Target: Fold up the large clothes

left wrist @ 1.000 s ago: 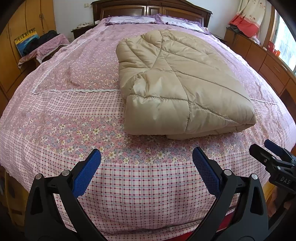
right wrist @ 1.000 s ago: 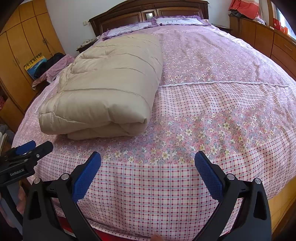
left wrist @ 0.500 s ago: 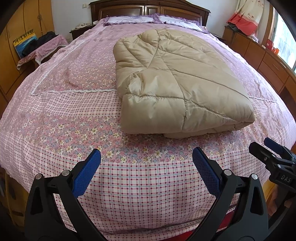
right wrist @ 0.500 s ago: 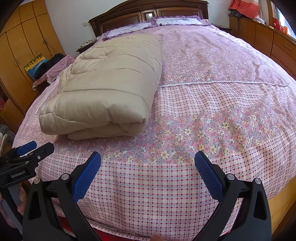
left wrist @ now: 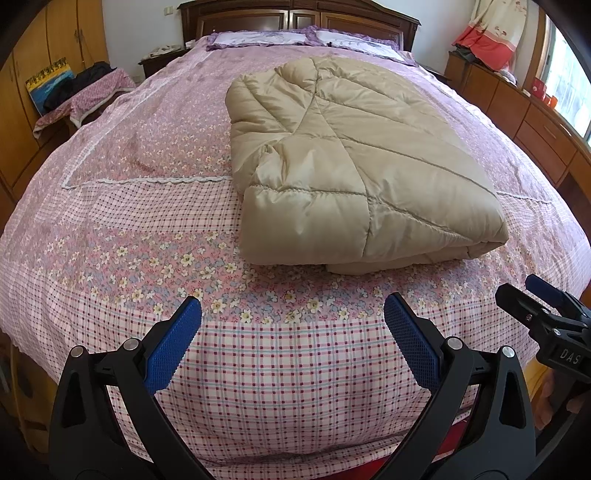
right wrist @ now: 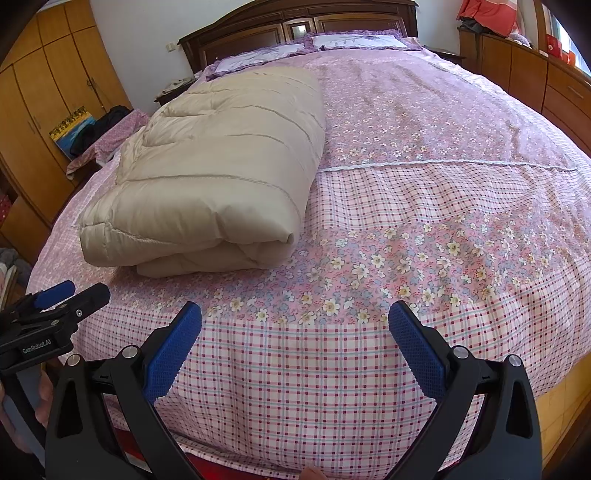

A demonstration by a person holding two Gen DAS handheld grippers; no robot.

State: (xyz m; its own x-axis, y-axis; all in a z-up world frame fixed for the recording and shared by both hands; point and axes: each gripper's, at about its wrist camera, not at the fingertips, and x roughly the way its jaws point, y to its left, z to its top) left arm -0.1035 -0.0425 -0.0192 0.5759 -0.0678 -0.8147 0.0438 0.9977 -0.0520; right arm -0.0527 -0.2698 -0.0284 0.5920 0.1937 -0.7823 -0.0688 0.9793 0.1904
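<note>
Coat, folded, long axis running near-to-far on bed; ahead of both grippers, left gripper nearer, right gripper beside; jaws spread, empty.

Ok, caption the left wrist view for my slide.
Open left gripper hovers at the foot of a pink floral bed before a folded beige padded coat; right gripper alongside.

Setting: a home bedroom was shown.
Bed: covered in pink floral bedding, backed by a carved headboard.
Storage: wooden wardrobes were seen alongside.
</note>
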